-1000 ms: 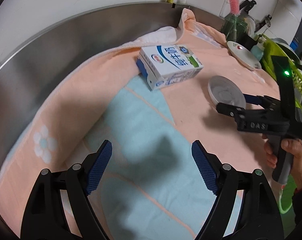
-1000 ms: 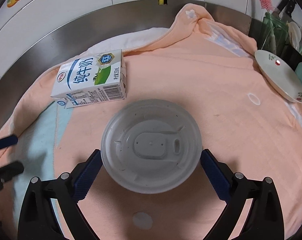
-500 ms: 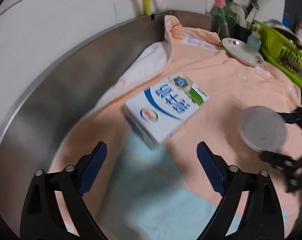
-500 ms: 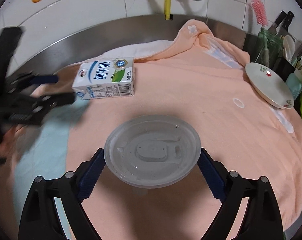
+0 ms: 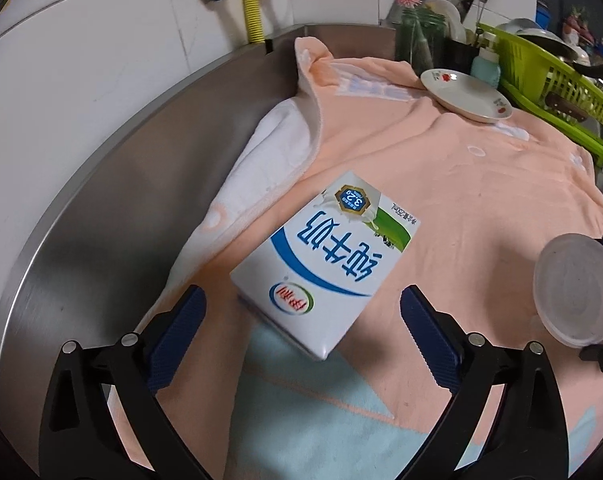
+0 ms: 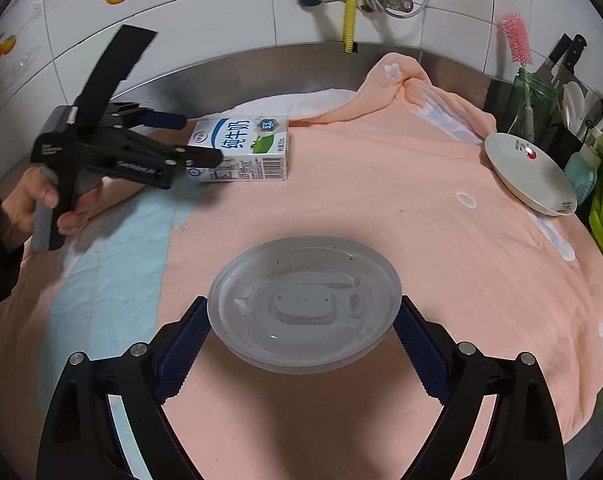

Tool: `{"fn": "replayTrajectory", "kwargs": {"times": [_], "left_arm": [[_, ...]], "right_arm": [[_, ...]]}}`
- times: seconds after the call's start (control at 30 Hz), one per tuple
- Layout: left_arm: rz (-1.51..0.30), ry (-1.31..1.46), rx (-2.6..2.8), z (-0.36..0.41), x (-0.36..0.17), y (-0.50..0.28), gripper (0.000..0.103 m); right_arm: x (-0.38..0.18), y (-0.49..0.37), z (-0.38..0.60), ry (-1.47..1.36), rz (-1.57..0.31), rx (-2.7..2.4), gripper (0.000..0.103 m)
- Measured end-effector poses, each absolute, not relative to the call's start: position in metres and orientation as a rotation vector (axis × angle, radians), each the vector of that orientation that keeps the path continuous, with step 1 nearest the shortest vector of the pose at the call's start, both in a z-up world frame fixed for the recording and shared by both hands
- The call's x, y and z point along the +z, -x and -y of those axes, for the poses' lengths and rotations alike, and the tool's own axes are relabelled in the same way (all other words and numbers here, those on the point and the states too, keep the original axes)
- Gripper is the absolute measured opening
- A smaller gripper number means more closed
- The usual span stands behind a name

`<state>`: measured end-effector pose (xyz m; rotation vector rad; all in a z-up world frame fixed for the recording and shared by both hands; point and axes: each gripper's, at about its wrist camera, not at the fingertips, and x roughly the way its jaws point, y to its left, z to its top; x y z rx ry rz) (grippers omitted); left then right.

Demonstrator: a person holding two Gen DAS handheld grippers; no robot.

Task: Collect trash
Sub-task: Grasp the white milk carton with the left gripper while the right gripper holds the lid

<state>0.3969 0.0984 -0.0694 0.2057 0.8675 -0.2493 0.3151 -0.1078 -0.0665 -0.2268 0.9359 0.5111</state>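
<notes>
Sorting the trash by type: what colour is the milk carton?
The carton is white with blue lettering and a green patch, clearest in the left wrist view.

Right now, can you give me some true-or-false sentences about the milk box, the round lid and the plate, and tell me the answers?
1. The right gripper holds the round plastic lid between its pads. True.
2. The milk carton stands upright on the towel. False: it lies flat on its side on the peach towel.
3. The left gripper is squeezing the milk carton. False: its jaws are opening and the pads touch nothing, with the carton just ahead of them.
4. The white plate has a small red pattern on it. True.
5. A pink brush lies on the plate. False: it stands up in a green glass jar behind it.
</notes>
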Motion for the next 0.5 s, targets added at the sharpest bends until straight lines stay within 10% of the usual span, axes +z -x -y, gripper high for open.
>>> {"fn": "replayTrajectory", "kwargs": {"times": [0.37, 0.5], "left_arm": [[-0.902, -0.187, -0.311, -0.096, -0.085, -0.403, 0.094], [-0.918, -0.220, -0.366, -0.085, -0.088, -0.394, 0.075]], "right_arm": [[-0.065, -0.305, 0.113, 0.220, -0.941, 0.515, 0.088], [-0.067, -0.302, 0.114, 0.215, -0.948, 0.513, 0.088]]}}
